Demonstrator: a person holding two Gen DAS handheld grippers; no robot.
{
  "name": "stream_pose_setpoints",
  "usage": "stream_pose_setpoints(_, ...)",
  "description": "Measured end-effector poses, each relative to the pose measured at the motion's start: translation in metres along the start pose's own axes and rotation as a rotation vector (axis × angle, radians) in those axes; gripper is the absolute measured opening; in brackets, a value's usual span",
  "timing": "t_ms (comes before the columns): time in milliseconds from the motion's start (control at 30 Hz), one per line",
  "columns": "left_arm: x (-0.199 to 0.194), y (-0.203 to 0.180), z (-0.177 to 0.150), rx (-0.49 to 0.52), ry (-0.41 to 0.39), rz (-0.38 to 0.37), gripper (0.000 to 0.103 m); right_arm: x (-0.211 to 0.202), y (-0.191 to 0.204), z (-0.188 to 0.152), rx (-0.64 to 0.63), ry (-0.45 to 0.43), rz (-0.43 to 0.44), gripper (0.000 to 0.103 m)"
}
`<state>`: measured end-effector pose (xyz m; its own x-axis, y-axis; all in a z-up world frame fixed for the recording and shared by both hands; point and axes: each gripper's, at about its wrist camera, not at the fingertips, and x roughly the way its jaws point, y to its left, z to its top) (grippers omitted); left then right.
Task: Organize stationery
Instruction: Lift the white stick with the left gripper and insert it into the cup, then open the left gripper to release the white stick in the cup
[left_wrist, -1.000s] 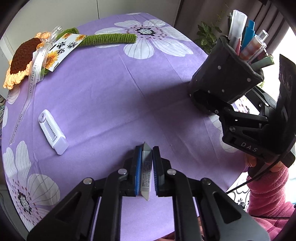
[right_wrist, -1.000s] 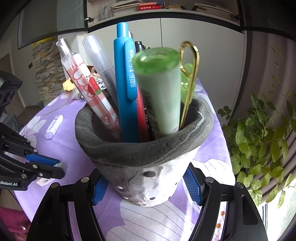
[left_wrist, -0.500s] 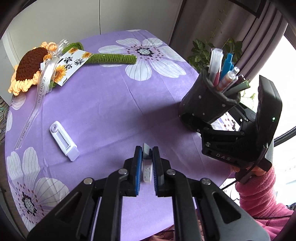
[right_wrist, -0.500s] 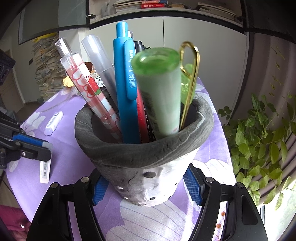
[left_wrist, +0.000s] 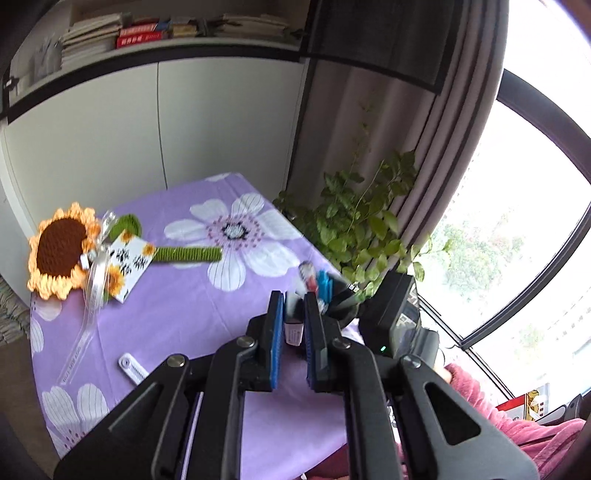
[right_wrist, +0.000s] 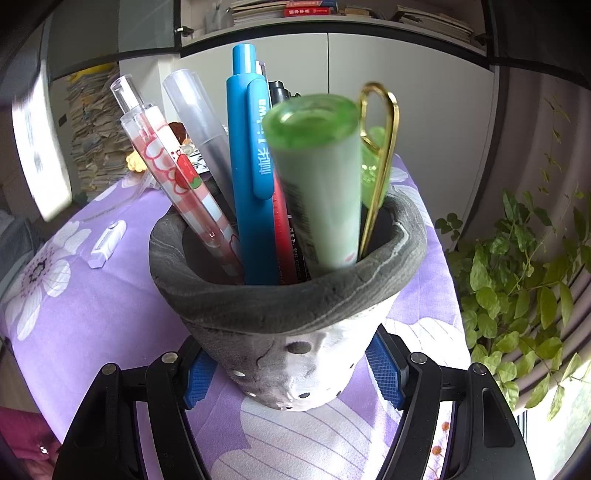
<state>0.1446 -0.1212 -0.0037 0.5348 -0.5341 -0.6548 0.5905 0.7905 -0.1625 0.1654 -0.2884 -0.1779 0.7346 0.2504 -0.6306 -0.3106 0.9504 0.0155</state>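
Gripping eraser (left_wrist: 294, 332), half hidden: left hand-held gripper (left_wrist: 294, 314) | right hand-held gripper (right_wrist: 291, 373) clamps pen pot (right_wrist: 288, 332)

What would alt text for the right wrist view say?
A grey pen holder packed with pens is clamped between the right gripper's jaws, standing on a purple flowered tablecloth. A white correction tape lies behind it at left.

grey perforated pen holder (right_wrist: 295, 354) stands upright on the purple cloth, holding a blue pen (right_wrist: 251, 166), green tube (right_wrist: 317, 177) and gold clip (right_wrist: 380, 155). white item, possibly an eraser (left_wrist: 293, 326), is clamped aloft. white correction tape (right_wrist: 107, 243) lies flat nearby.
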Motion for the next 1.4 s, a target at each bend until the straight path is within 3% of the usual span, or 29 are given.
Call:
stream_pose_setpoints(167,0.001,-0.023,0.030,0.063,-0.070,-0.045,0.009,0.000,0.001,0.000,-0.001,0.000,-0.001,0.073)
stream_pose_setpoints(333,0.038,-0.036,0.040,0.083,0.000,-0.093,0.009,0.000,0.001,0.000,-0.001,0.000,-0.001,0.073)
stream_pose_setpoints(633,0.090,-0.029,0.028,0.064,0.151,-0.057,0.009,0.001,0.003,0.000,-0.002,0.000,0.001,0.073)
stream_pose_setpoints(967,0.104,-0.037,0.020,0.112,0.203,-0.037,0.009,0.001,0.003,0.000,-0.002,0.000,0.001,0.073)
stream_pose_setpoints(1133,0.093,-0.030,0.020,0.101,0.180,-0.019,0.011,0.001,0.005,0.000,-0.002,0.001,0.001,0.073)
stream_pose_setpoints(1200,0.078,-0.022,0.022,0.082,0.147,-0.009,0.019,0.001,0.005,0.000,-0.002,0.001,0.001,0.073)
stream_pose_setpoints(1267,0.060,-0.010,0.024,0.051,0.091,0.019,0.048,0.001,0.005,0.000,-0.001,0.001,0.002,0.073)
stream_pose_setpoints(1400,0.029,0.024,0.019,-0.029,0.012,0.098,0.052,0.002,0.006,0.000,0.000,0.001,0.002,0.073)
